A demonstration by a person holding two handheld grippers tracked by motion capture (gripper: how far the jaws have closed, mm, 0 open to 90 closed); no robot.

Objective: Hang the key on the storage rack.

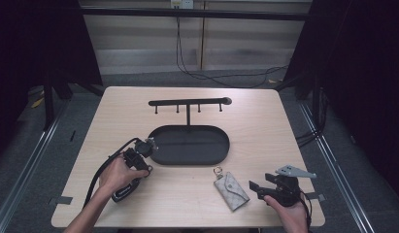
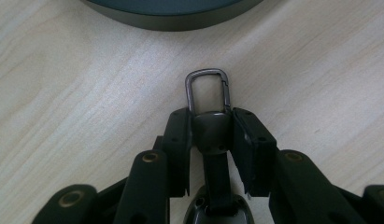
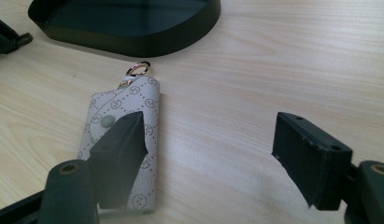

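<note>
- Gripping a dark key fob (image 2: 213, 135) by its neck, left hand-held gripper (image 1: 147, 146) sits clamped on it, pads pressing both sides, low over the surface (image 1: 265, 121) just beside the left end of the oval black tray (image 1: 221, 154).
- Seen along the jaws in the left gripper view: grey metal carabiner clip (image 2: 207, 91) poking out past the fingertips, free and unobstructed, strap and body of the fob trailing back between the jaws.
- Likely aim: hanging that clip on one of the pegs of the black hook rack (image 1: 190, 103) standing behind the tray. A judgement only.
- To do it well: lift straight up before travelling, clearing the tray rim; keep the clip leading and its loop level with a peg; approach the peg end-on so the loop slides over rather than knocks the rack.
- Keep the clamp firm on the neck; a slip there would let the clip swing and miss.
- Loosen only once the loop bears on the peg.
- Right hand-held gripper (image 1: 265, 188) rests near the front right corner with jaws standing wide, holding nothing.
- Patterned key pouch (image 3: 124, 140) with its small ring (image 3: 138, 68) lies flat on the surface between the two, in front of the tray; best left undisturbed, right hand parked clear of the lift path.
</note>
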